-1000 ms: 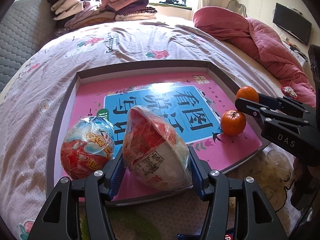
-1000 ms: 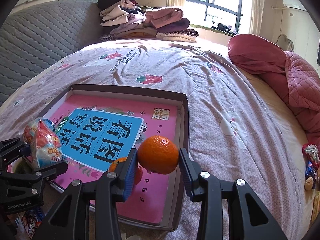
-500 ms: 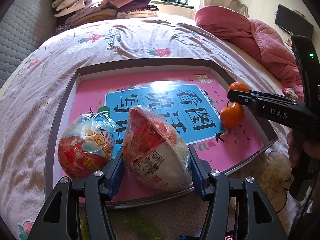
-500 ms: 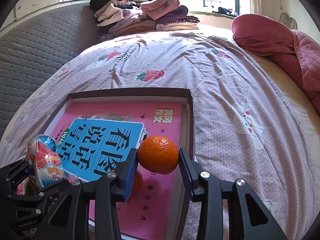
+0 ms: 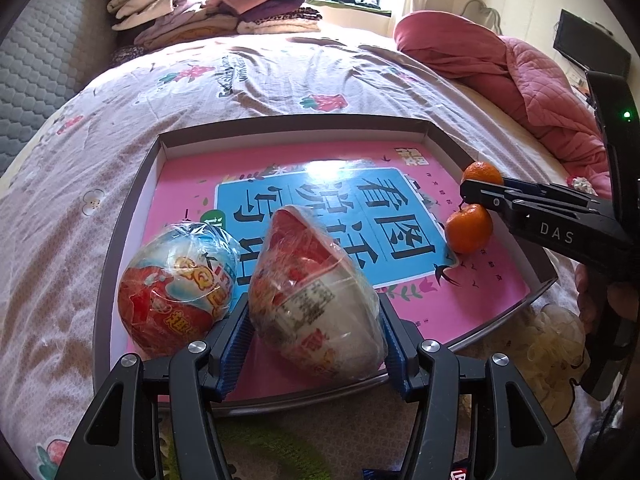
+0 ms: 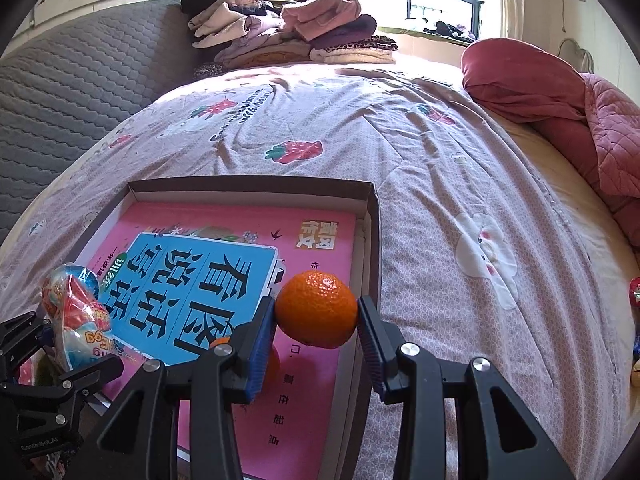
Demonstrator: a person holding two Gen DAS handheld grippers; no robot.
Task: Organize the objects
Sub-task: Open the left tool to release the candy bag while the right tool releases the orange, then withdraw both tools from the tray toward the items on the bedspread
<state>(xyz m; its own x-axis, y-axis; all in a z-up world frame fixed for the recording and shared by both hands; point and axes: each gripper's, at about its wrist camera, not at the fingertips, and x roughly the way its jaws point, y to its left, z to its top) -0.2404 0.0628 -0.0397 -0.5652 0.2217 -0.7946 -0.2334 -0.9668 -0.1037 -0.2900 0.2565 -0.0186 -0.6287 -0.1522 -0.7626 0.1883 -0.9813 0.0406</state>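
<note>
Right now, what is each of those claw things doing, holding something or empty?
Left gripper: closed on a plastic-wrapped toy egg.
Right gripper: closed on a mandarin orange.

Readable stuff, not much:

- pink book [image 5: 192,208] in box: big black characters on blue panel, 看图说话写话, upside down from left wrist view. Small yellow tag near corner reads 作文 in right wrist view [image 6: 319,233].
- right claw [image 5: 468,196] body, left wrist view: white letters "DAS".
- left claw [image 6: 60,344] body, right wrist view: small print "GenRobot.AI", low on frame.
- wrapped egg toy [image 5: 176,292]: yellow/red lettering on wrap, too crumpled to read.
- second wrapped egg [image 5: 316,300], one in left claw: printed label with fine text, illegible.
- bedsheet [image 5: 280,80]: dark script print, can't make out.
</note>
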